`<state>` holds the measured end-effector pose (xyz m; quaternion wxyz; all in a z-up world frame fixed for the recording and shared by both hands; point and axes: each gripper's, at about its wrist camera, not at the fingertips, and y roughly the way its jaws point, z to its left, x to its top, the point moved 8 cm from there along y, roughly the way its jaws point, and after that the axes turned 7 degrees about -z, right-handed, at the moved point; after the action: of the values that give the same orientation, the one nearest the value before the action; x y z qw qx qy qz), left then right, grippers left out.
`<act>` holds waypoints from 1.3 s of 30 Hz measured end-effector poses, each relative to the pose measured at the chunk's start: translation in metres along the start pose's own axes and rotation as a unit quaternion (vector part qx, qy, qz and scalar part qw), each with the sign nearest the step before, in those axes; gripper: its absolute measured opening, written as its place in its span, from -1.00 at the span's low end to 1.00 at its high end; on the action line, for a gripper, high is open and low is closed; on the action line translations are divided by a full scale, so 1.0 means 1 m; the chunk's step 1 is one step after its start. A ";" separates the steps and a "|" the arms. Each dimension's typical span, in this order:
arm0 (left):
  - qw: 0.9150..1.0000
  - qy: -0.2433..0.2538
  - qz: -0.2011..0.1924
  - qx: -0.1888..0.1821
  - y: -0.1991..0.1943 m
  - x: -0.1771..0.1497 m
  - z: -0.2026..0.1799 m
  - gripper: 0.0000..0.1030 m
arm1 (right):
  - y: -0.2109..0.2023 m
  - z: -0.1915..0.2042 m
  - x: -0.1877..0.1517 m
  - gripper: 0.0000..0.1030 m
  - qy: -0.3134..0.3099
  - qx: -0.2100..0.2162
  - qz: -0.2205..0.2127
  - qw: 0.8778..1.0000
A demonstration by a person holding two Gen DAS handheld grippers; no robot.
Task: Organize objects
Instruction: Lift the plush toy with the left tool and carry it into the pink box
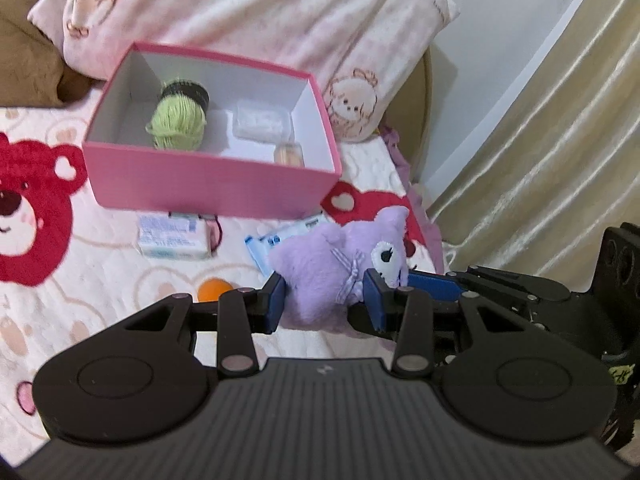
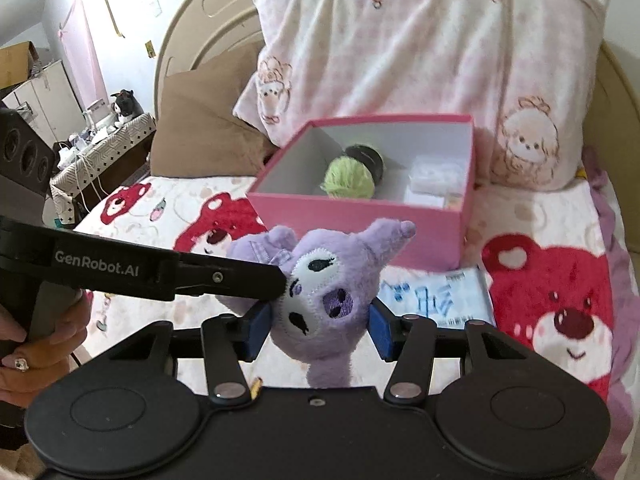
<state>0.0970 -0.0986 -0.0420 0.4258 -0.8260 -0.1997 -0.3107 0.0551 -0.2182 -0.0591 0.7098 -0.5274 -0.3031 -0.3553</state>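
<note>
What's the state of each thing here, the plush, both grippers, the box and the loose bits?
Purple plush toy: gripped from both sides.
Left gripper: shut on the plush.
Right gripper: shut on the plush.
Pink box: open, lidless.
Green yarn ball: inside the box.
Orange ball: loose on the blanket.

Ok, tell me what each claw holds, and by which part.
Both grip the purple plush toy: left claw on its body near the bow, right claw across its white-faced head.
</note>
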 end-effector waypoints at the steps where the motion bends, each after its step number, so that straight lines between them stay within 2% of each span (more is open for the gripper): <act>1: 1.000 -0.002 -0.002 0.000 -0.004 0.006 0.001 -0.23 | -0.001 0.003 0.006 0.10 -0.003 0.001 -0.001 1.000; 6: 1.000 -0.010 -0.008 0.002 -0.014 0.035 0.005 -0.23 | 0.002 0.015 0.035 0.10 -0.022 0.003 -0.010 1.000; 14: 1.000 -0.014 -0.007 0.016 -0.010 0.073 0.012 -0.23 | 0.019 0.015 0.072 0.10 -0.027 0.002 0.010 1.000; 20: 0.999 -0.048 -0.005 0.010 0.007 0.102 0.021 -0.23 | 0.036 0.007 0.103 0.10 -0.040 -0.011 0.023 0.999; 23: 0.998 -0.061 -0.012 0.010 0.022 0.118 0.025 -0.23 | 0.053 0.002 0.120 0.09 -0.074 -0.023 0.029 0.997; 26: 0.997 -0.078 -0.013 0.012 0.040 0.132 0.032 -0.23 | 0.070 -0.006 0.133 0.09 -0.084 -0.032 0.042 0.995; 29: 0.996 -0.092 -0.006 0.016 0.061 0.140 0.043 -0.23 | 0.088 -0.017 0.136 0.09 -0.087 -0.037 0.054 0.994; 39: 0.991 -0.117 0.024 0.058 0.135 0.133 0.081 -0.22 | 0.159 -0.066 0.116 0.09 -0.017 -0.040 0.115 0.992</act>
<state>0.3018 -0.0986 -0.0659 0.4545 -0.8349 -0.2460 -0.1895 0.2553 -0.2728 -0.0677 0.7193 -0.5922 -0.2380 -0.2744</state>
